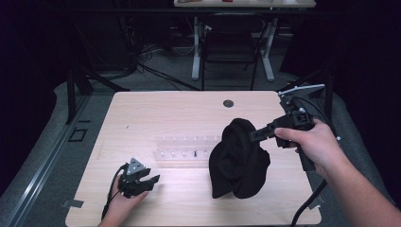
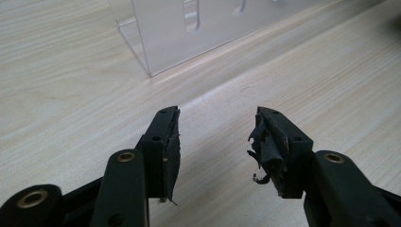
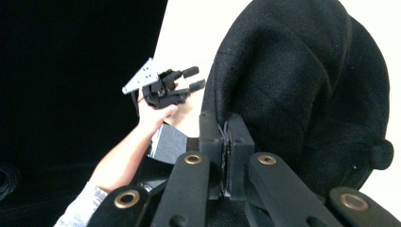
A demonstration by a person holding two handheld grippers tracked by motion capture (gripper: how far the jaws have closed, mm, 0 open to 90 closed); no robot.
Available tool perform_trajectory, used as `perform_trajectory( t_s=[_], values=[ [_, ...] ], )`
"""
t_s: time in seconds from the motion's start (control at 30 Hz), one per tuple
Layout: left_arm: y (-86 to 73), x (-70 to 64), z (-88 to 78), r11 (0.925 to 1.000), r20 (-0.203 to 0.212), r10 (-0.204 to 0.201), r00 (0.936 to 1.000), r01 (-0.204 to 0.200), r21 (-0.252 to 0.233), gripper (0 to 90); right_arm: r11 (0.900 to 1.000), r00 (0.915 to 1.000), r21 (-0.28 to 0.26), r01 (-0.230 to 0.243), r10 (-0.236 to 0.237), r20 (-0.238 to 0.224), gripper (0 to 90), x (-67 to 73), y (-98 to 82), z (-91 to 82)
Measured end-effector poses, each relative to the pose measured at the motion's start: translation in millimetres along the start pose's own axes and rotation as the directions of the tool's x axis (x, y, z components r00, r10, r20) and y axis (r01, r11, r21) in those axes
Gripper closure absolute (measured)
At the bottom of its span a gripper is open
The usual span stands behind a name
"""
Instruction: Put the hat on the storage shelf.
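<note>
Black knit cap (image 1: 239,163), slumped, hanging

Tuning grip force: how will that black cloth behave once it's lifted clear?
Likely floppy: the black cloth sags in folds below the right claw. Probably light, since a pinch on one edge carries it. Its knit surface looks unlikely to slip.

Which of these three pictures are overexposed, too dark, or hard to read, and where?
High view: the table is evenly lit, the room around it falls into darkness, and the black cloth loses its folds. Left gripper view: sharp, with soft glare on the clear plastic rack. Right gripper view: the tabletop is blown out to white, the left side is black, yet the cloth's weave reads clearly.
</note>
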State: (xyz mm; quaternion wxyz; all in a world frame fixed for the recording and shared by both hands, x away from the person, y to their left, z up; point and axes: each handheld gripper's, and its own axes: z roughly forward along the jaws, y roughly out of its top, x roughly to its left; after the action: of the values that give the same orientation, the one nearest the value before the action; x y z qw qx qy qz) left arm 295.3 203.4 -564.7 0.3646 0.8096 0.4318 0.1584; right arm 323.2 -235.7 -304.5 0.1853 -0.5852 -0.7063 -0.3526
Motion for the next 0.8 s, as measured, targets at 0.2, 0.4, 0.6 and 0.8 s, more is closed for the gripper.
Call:
perform_trajectory(
  t_s=[0.2,0.4,0.6,0.8],
  values=[
    [0.0,-0.1,0.2,1.0,0.001,0.0,1.0,0.0,0.0,51.2,0.999,0.9999,-0.047,0.008,-0.009,-0.011,88.5,4.0,7.0,-11.3],
    [0.0,-0.1,0.2,1.0,0.002,0.001,1.0,-0.001,0.001,51.2,0.997,0.9998,-0.08,0.011,-0.013,-0.018,88.5,5.2,14.9,-16.9],
    [0.0,-0.1,0.4,1.0,0.004,-0.001,1.0,0.001,0.001,51.0,0.994,0.9996,-0.107,0.01,-0.013,-0.023,88.5,6.4,22.3,-21.1],
    [-0.2,-0.5,1.1,1.0,0.001,0.002,1.0,-0.002,-0.006,50.6,0.991,0.9997,-0.135,0.004,-0.007,-0.023,88.5,9.1,31.7,-22.3]
  ],
)
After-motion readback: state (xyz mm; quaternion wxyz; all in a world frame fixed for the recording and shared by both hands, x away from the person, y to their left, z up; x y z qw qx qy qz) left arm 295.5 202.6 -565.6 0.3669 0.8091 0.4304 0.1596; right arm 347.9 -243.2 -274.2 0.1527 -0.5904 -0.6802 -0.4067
